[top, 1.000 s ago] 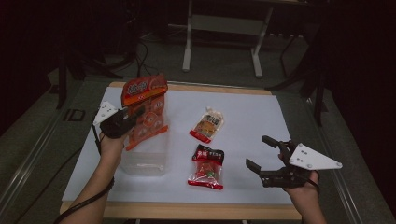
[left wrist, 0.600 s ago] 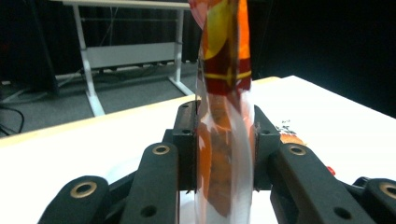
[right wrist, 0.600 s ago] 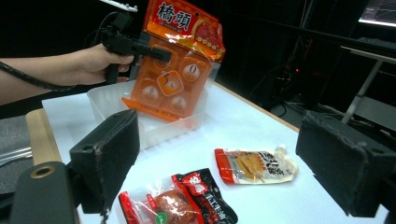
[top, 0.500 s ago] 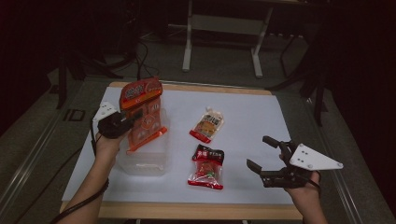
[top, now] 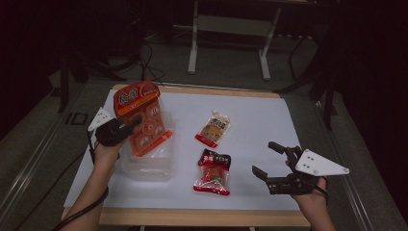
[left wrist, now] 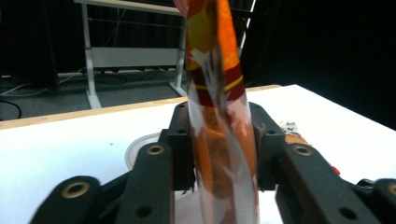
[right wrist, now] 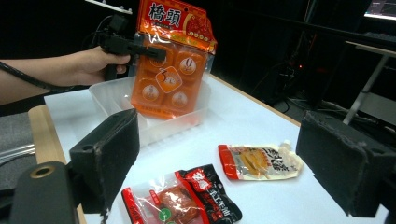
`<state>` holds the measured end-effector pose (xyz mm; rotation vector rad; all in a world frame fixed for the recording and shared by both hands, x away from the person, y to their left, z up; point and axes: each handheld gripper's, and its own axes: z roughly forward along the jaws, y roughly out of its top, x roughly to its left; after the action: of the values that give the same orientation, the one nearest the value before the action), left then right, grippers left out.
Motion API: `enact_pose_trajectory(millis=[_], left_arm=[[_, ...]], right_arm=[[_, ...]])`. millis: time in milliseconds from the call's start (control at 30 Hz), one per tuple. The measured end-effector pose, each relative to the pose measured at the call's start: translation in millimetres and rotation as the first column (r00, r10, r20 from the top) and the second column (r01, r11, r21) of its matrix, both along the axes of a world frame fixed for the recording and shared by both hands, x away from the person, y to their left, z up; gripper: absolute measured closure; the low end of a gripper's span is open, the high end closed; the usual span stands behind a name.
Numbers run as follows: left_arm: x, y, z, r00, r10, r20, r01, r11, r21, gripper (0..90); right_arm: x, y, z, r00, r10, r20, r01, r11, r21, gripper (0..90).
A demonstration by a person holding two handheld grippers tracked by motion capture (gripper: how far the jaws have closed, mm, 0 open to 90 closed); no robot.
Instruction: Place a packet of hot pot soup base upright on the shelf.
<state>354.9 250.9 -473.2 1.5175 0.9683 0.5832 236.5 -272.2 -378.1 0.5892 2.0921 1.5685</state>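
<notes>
The orange snack pack (top: 141, 120) is standing upright between the jaws of the left claw (top: 129, 128), long axis vertical, its lower edge dipping into the clear tub (top: 147, 166) directly beneath; those jaws have just been easing apart, though the pads are touching its sides. The right claw (top: 272, 161) is hovering spread and empty well apart, nearer the two pouches lying on the white surface (top: 255, 120): one red-black pouch (top: 213, 172) and one yellow pouch (top: 213, 128).

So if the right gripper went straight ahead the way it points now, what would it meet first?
Probably the red-and-black snack packet just ahead of the open right gripper, though depth is hard to judge.
</notes>
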Motion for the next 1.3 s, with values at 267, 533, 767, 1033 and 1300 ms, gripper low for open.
enact_pose_trajectory(millis=[267, 533, 767, 1033, 1300], left_arm=[[-3.8, -0.6, 4.8, 0.9998, 0.013, -0.015, -0.014, 0.9995, -0.029, 32.6], [-17.8, 5.0, 14.2, 0.9989, 0.043, -0.016, -0.044, 0.9986, -0.03, 10.1], [-38.6, 6.4, 26.5, 0.999, 0.046, -0.001, -0.046, 0.9988, -0.015, 2.1], [-68.9, -3.5, 41.2, 0.9992, 0.029, 0.029, -0.03, 0.999, 0.035, 2.0], [-100.4, -17.7, 46.9, 0.9974, -0.034, 0.063, 0.032, 0.9989, 0.033, 1.7]], right_arm=[[-0.4, -0.2, 0.9, 1.0, 0.007, -0.005, -0.007, 1.0, 0.014, 13.4], [-0.1, 1.6, -0.5, 0.9998, 0.01, -0.015, -0.01, 1.0, 0.016, 13.4], [1.9, 3.7, -2.2, 0.9995, 0.02, -0.026, -0.019, 1.0, 0.021, 13.4], [5.6, 5.7, -5.9, 0.9997, 0.023, -0.008, -0.023, 1.0, 0.004, 14.6], [8.3, 5.8, -9.5, 0.9985, -0.016, -0.053, 0.015, 1.0, -0.01, 14.5]])
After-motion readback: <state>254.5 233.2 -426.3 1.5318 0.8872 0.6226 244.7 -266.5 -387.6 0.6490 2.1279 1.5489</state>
